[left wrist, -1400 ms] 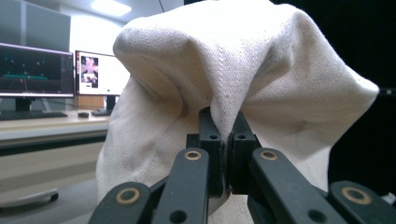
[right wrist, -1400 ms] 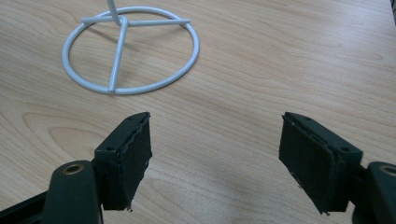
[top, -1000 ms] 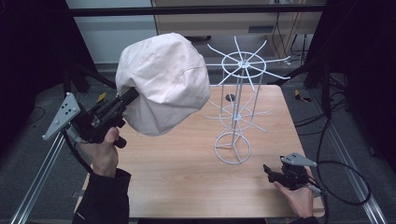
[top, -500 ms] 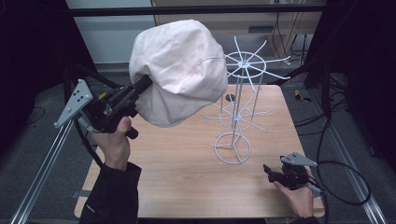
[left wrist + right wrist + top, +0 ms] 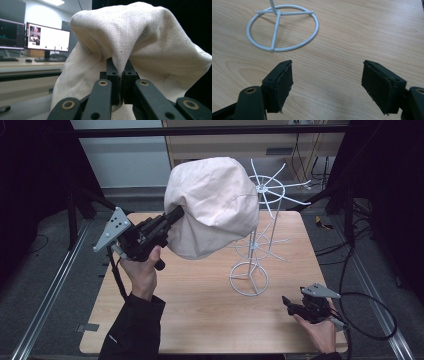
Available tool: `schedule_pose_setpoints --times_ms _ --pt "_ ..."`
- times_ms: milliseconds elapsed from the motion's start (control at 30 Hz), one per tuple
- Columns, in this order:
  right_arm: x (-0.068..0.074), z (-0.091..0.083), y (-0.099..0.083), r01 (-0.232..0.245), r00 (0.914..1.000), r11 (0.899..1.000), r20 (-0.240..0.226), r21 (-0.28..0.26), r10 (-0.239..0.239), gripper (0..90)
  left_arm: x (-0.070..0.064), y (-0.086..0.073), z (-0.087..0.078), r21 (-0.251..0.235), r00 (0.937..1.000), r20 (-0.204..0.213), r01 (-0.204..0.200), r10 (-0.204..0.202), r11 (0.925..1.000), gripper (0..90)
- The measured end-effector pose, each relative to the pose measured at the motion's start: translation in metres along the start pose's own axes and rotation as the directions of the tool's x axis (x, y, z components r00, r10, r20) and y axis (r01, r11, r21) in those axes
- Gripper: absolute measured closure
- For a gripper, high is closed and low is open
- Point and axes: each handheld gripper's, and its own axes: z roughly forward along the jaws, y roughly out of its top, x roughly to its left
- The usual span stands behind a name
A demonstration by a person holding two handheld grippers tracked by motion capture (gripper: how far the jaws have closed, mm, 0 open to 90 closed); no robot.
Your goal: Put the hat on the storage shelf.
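Two tongs, left tongs point(image 5: 176, 215) clamped on cream hat point(image 5: 215, 210), right tongs point(image 5: 287, 302) spread apart over table point(image 5: 200, 305)

Off-white woven cloth hat point(image 5: 215, 205), matt and faintly speckled. Thin white-coated wire hat stand point(image 5: 256, 240), smooth. Pale wood-grain table point(image 5: 200, 310), satin. Matt black plastic right gripper point(image 5: 327, 85), rough-edged pads point(image 5: 284, 82).

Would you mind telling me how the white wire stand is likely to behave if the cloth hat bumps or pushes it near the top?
The wire stand looks light: thin rods throughout. It is tall over a small ring base, so a push up high would probably tip it rather than slide it. The hat held in the left gripper folds softly, so its fabric may snag on the spokes.
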Motion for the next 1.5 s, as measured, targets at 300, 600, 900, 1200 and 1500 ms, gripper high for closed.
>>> schedule_pose_setpoints --times_ms 300,600,900,1200,1500 --pt "0.0 0.0 0.0 0.001 1.0 1.0 0.001 0.002 -0.001 24.7 0.007 -0.027 0.0 0.06 0.9997 0.005 0.024 -0.024 0.9979 84.3" --pt "0.001 0.0 0.0 0.004 1.0 1.0 0.001 0.004 -0.004 24.6 0.01 -0.045 0.0 0.112 0.9996 0.012 0.023 -0.025 0.9935 79.2" --pt "0.001 0.001 0.0 0.01 0.9999 1.0 0.001 0.0 -0.01 24.3 0.01 -0.057 0.001 0.167 0.9999 0.014 0.008 -0.011 0.9858 67.2" --pt "0.001 0.001 0.0 0.013 0.9999 1.0 0.002 -0.001 -0.013 24.0 0.015 -0.064 -0.01 0.18 1.0 0.0 -0.007 0.007 0.9836 49.2" --pt "0.002 0.001 -0.001 0.006 1.0 1.0 0.004 0.001 -0.006 23.1 0.023 -0.068 -0.043 0.24 0.9955 -0.088 -0.014 0.036 0.9707 34.2"
